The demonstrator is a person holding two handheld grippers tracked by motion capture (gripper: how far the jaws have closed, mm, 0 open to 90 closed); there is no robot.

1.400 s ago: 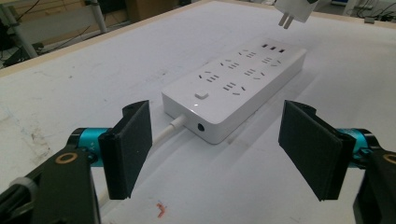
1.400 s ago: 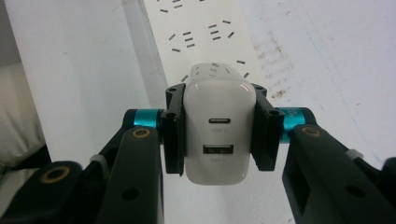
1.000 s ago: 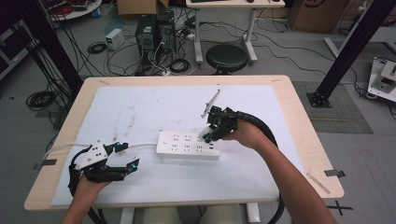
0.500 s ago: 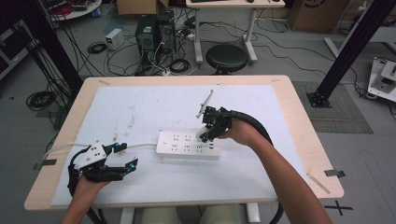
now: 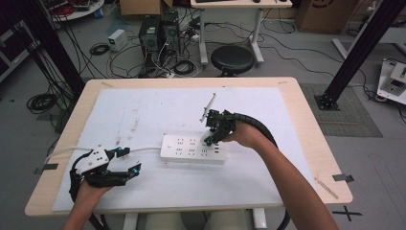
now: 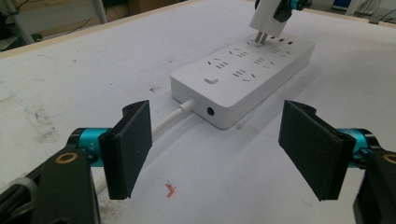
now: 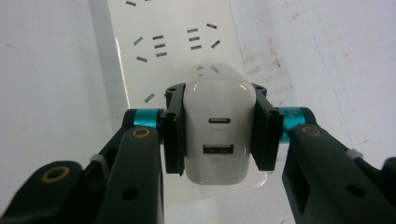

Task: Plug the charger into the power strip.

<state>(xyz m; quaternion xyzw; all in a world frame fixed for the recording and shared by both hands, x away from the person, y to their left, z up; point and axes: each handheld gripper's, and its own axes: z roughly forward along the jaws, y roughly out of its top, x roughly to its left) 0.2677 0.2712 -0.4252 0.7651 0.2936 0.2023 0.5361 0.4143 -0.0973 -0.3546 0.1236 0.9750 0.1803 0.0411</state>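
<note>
— Two sets of tongs are at work over a white-covered tabletop (image 5: 143, 110). What does each one hold?

— The right tongs (image 5: 209, 139) are clamped on a white charger (image 7: 218, 128), one pad on each side. It hangs prongs down over the far end of a white power strip (image 5: 192, 148), which lies near the middle of the tabletop.

— Are the prongs in the sockets?

— From the left gripper view, the charger (image 6: 272, 16) is cut off by the top edge, and its two metal prongs reach the strip's (image 6: 243, 79) face. Whether they have entered the slots I cannot tell. In the right gripper view the charger's body hides the prongs altogether.

— And the left tongs?

— The left tongs (image 5: 125, 159) hang wide apart with nothing between them, low over the tabletop near its left front corner, well apart from the charger. They point toward the strip's near end, where a white cable (image 6: 180, 112) leaves it. The cable runs under the left pad and is lost there.

— Anything else hard to make out?

— A tiny orange scrap (image 6: 170, 188) lies on the cover, too small to identify.
</note>
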